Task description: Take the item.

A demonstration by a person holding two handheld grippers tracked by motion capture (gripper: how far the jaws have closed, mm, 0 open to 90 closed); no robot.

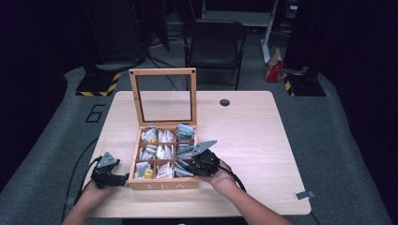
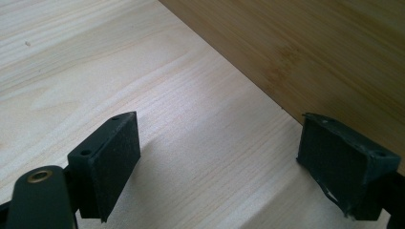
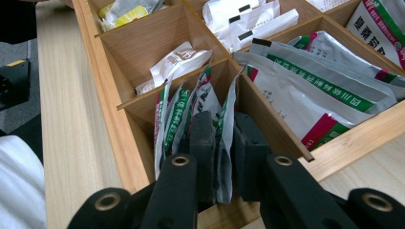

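Observation:
A wooden tea box [image 1: 162, 185] with its glass lid [image 1: 163, 96] standing open sits on the light table; its compartments hold several sachets. My right gripper [image 3: 223, 143] is inside the front right compartment, jaws shut on a green-and-white sachet [image 3: 224, 119] among others standing upright. In the high view the right gripper [image 1: 185, 165] reaches in from the box's right side. My left gripper [image 1: 123, 179] rests on the table beside the box's left wall [image 2: 296, 52], open, with nothing between its pads [image 2: 112, 157].
A dark chair [image 1: 213, 44] stands beyond the table's far edge. A small dark hole [image 1: 225, 102] sits in the tabletop at the back, and a metal clip [image 1: 304, 194] lies near the front right corner. Bare wood spreads right of the box.

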